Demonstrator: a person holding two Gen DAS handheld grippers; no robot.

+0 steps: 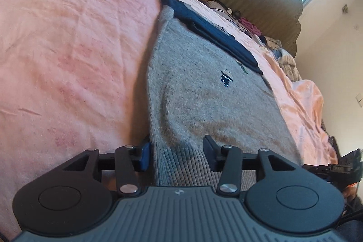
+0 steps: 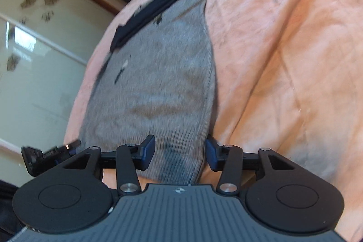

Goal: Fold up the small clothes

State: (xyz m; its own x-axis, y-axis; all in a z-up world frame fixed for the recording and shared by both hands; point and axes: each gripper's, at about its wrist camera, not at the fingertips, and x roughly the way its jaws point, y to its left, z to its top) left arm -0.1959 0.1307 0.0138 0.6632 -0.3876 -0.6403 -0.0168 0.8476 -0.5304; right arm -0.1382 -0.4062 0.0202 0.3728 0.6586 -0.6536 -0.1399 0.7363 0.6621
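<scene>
Sweater [image 1: 199, 92]: flat on the bed [image 1: 68, 49], length running away from both jaws, hem nearest.
Left gripper [image 1: 177, 154]: jaws apart at one hem corner.
Right gripper [image 2: 180, 152]: jaws apart at the other hem corner.

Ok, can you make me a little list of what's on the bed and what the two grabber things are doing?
surface: bed with a peach-pink sheet
main garment: grey knit sweater, lying flat
on its far edge: folded dark navy garment
left gripper: fingers apart, straddling the ribbed hem's left corner, not pinching
right gripper: fingers apart over the hem's right corner, not pinching
background: pile of clothes by the headboard
</scene>
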